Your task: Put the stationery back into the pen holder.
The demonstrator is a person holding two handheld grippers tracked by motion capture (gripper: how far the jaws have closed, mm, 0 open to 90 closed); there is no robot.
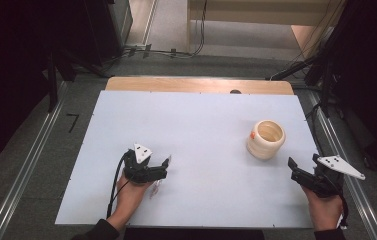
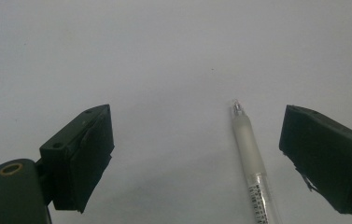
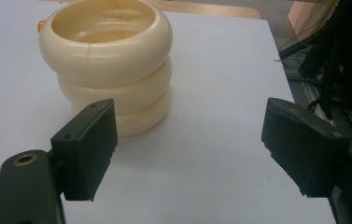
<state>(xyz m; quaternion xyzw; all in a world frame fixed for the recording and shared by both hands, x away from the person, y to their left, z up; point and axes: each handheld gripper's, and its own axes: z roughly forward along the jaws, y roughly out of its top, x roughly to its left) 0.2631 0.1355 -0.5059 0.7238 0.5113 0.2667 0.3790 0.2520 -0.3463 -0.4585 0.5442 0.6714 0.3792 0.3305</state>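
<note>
Light: even and dim on the white table point(image 1: 201, 125), from above; dark surroundings.
Shadows: soft ones under the left gripper point(image 2: 197, 163), between its jaws; faint shade at the foot of the cup point(image 3: 113, 70).
Glare: a slight sheen on the cup's rim; a small glint on the pen point(image 2: 248, 149) tip.
Focus: jaws soft at close range; pen print blurred.
Grain: mild noise on the table.

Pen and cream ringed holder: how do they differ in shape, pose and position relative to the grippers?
The pen is slim, frosted and lies flat; the holder is squat, cream, ribbed in three rings and stands upright, mouth open. The pen lies between the open jaws of the left gripper, nearer one jaw and untouched; the holder sits ahead of the right gripper, beyond its open jaws. Both rest on the white table, ungripped.
</note>
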